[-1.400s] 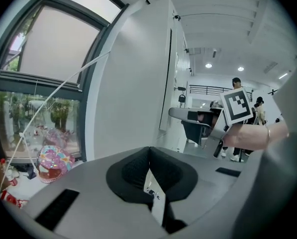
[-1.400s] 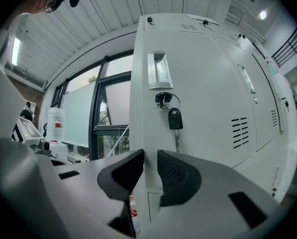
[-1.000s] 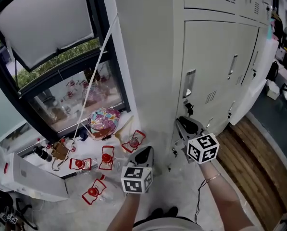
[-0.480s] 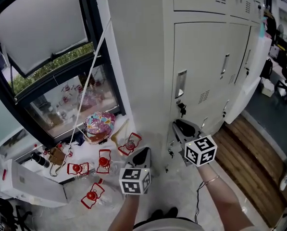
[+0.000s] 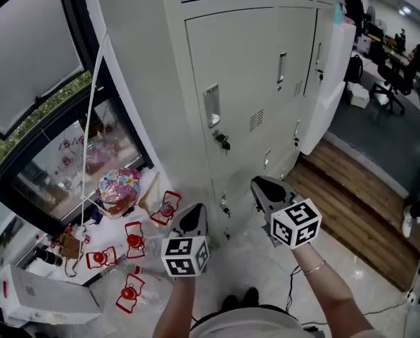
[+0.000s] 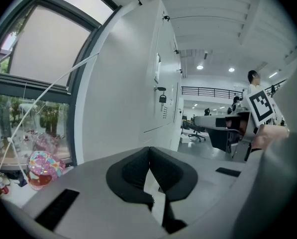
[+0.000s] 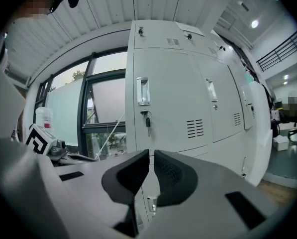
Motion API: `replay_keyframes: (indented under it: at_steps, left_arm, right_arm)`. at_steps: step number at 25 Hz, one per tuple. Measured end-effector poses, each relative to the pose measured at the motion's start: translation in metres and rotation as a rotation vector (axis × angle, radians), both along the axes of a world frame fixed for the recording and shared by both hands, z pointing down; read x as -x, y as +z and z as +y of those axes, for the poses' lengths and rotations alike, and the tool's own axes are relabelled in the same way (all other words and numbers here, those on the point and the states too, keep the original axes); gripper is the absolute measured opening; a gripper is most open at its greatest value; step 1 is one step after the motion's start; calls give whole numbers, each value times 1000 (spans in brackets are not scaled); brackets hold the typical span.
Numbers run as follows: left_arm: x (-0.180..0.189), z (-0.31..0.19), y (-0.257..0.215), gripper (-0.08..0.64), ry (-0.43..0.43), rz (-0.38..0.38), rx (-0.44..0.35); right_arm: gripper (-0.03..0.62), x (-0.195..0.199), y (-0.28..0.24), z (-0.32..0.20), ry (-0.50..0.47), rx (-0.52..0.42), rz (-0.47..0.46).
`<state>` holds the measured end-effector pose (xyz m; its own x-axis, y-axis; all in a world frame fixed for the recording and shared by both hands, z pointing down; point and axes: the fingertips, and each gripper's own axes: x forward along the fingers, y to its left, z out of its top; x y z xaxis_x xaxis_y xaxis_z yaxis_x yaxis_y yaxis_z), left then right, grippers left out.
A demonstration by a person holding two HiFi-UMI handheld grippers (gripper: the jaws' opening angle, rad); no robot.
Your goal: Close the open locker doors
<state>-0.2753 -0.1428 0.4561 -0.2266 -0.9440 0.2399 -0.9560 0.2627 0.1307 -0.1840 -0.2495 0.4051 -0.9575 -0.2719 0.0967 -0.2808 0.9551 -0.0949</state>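
Note:
A bank of pale grey lockers [image 5: 245,83] rises in front of me. The nearest door is closed, with a key [image 5: 222,141] hanging under its handle. Farther right, one white door [image 5: 333,76] stands swung out from the row; it also shows in the right gripper view [image 7: 257,118]. My left gripper [image 5: 190,220] hangs low beside the locker's corner, its pads touching and empty [image 6: 149,151]. My right gripper [image 5: 262,189] points at the bottom lockers. Its jaws [image 7: 151,156] are closing, with a thin gap and nothing between them.
A colourful foil balloon [image 5: 118,187] and several red-framed items [image 5: 134,239] lie on the floor by the dark-framed window [image 5: 34,83]. A white box [image 5: 41,294] sits at lower left. A wooden floor strip [image 5: 350,203] runs right of the lockers; office chairs [image 5: 392,76] stand beyond.
The head view has swung right: the lockers and window slid left and more of the office shows. Both grippers stay low in front of me, the left one a little further left.

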Motion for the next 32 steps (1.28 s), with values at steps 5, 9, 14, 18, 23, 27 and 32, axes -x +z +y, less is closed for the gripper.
replay_keyframes:
  at_steps: [5,9,14,18,23,27,32]
  left_arm:
    - [-25,-8,0,20,76,-25,-2]
    - [-38,-18,-1,20,116,-43,-6]
    - [-54,-30,-2,20,146,-49,-8]
    - [-67,-36,-2,20,167,-51,-12]
    - [-78,-43,-3,20,184,-51,-18]
    - [-86,-44,-3,20,189,-48,-18]
    - [-87,-42,-5,20,188,-50,-16]
  right_arm:
    - [12,-50,7,0,93,27,29]
    - [-2,-85,14,1,162,56,34]
    - [-11,-120,26,4,223,101,35]
    - [-11,-142,35,7,264,134,33]
    - [-11,-162,41,8,294,149,34]
    - [-5,-170,44,8,315,144,49]
    - [-2,-169,45,8,320,126,59]
